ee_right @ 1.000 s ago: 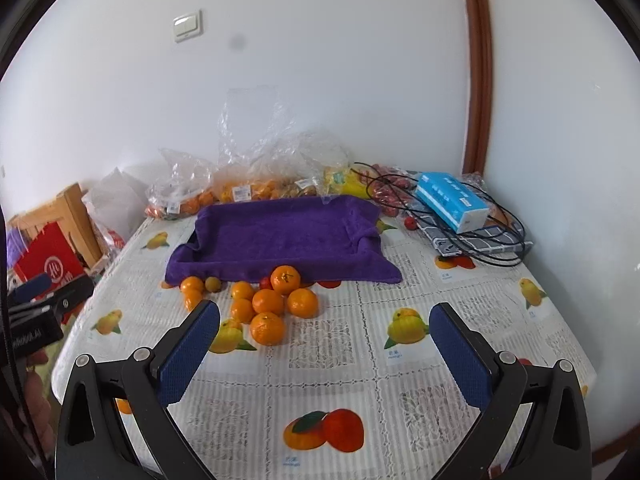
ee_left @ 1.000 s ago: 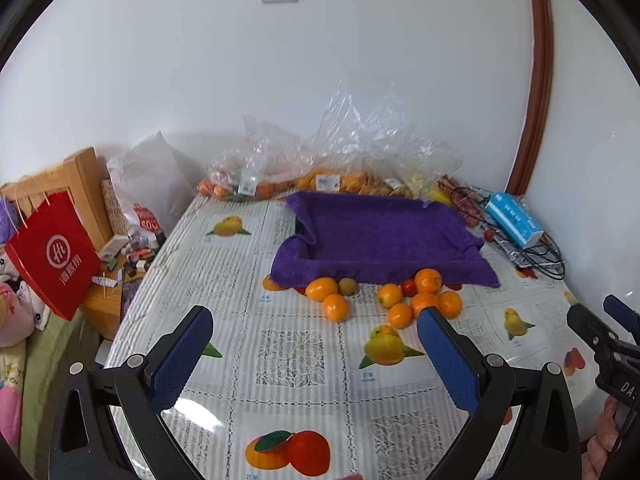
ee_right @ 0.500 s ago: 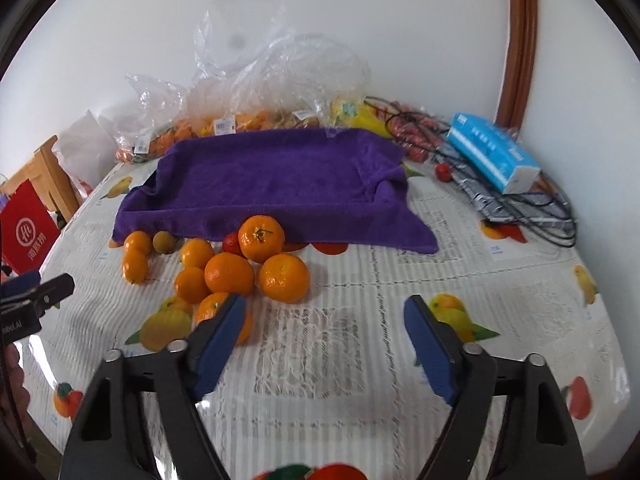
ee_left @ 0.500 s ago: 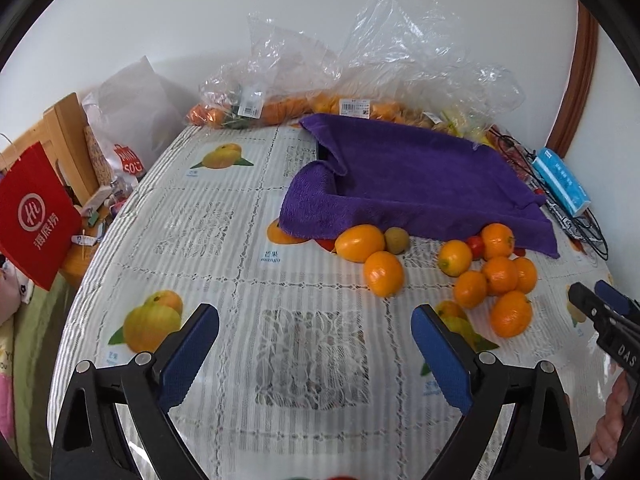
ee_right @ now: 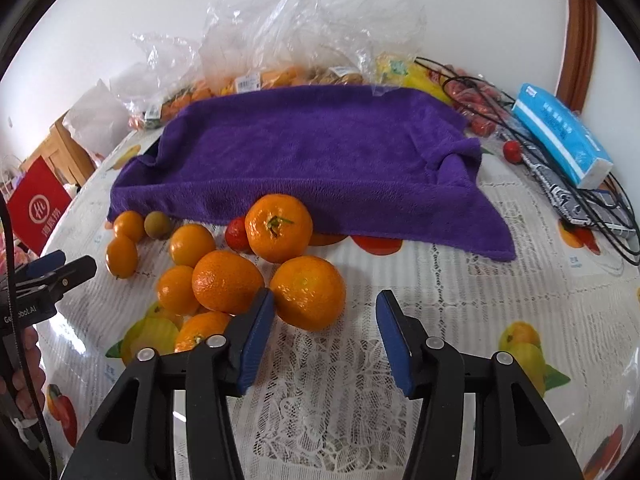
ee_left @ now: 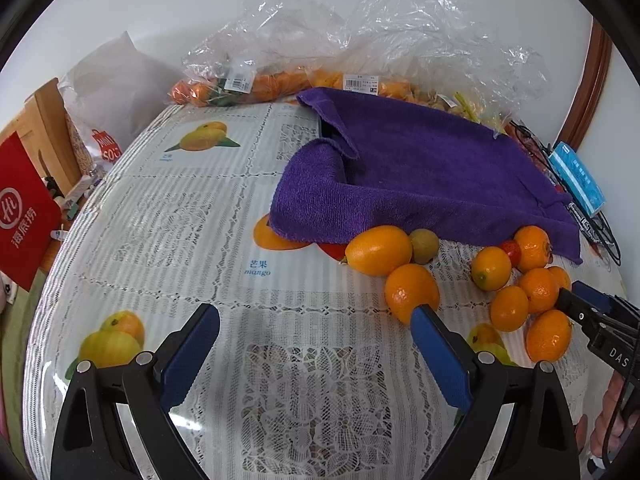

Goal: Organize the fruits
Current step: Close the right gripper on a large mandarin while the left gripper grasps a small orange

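Both tools now sit lower, nearer the oranges [ee_right: 308,292] clustered on the table [ee_right: 440,280] before the purple towel [ee_right: 320,152]; right tool [ee_right: 324,312] has just been narrowing, empty; left tool [ee_left: 316,330] gapes wide, empty.

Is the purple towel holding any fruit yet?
Empty: the purple towel shows bare cloth, and the oranges lie on the tablecloth before it.

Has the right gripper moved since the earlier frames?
Yes. The right gripper has come down toward the purple towel and oranges, its jaws closing with nothing between them.
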Demonstrator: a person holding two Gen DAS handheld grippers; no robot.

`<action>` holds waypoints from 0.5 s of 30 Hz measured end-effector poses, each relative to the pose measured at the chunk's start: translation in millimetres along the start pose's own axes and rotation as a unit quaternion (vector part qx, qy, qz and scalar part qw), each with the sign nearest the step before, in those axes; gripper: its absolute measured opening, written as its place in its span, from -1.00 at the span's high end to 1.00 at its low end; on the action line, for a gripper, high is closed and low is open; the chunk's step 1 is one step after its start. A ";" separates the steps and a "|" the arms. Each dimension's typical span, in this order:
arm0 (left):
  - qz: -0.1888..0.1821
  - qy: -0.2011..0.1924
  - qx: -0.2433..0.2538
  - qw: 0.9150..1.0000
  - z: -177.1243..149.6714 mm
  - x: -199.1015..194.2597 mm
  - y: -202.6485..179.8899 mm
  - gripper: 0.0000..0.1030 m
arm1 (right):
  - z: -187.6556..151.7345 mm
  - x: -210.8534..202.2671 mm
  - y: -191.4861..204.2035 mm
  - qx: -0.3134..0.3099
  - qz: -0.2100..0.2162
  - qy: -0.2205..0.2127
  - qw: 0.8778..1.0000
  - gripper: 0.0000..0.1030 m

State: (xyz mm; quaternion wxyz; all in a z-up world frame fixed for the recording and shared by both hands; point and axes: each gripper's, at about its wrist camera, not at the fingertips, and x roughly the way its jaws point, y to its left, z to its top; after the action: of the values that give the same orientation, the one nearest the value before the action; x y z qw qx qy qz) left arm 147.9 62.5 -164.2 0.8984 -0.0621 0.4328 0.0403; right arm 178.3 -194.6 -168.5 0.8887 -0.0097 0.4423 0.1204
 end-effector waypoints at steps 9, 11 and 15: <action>-0.019 0.005 0.015 1.000 2.2 9.5 -11.3 -0.86 | 2.0 15.0 1.0 -0.022 0.013 -0.002 1.000 0.14; -0.024 0.007 0.016 1.000 3.2 11.7 -14.3 -0.86 | 2.0 16.0 2.8 -0.029 0.012 -0.008 0.999 0.19; -0.035 0.012 0.020 0.999 5.4 17.8 -24.1 -0.79 | -1.6 11.7 -4.2 -0.024 -0.007 -0.016 1.000 0.19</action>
State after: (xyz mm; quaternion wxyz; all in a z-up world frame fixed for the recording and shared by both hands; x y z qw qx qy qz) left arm 166.2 39.9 -173.0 0.8952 -0.0598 0.4417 -0.0007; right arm 184.7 -196.5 -179.1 0.8958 -0.0320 0.4252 0.1250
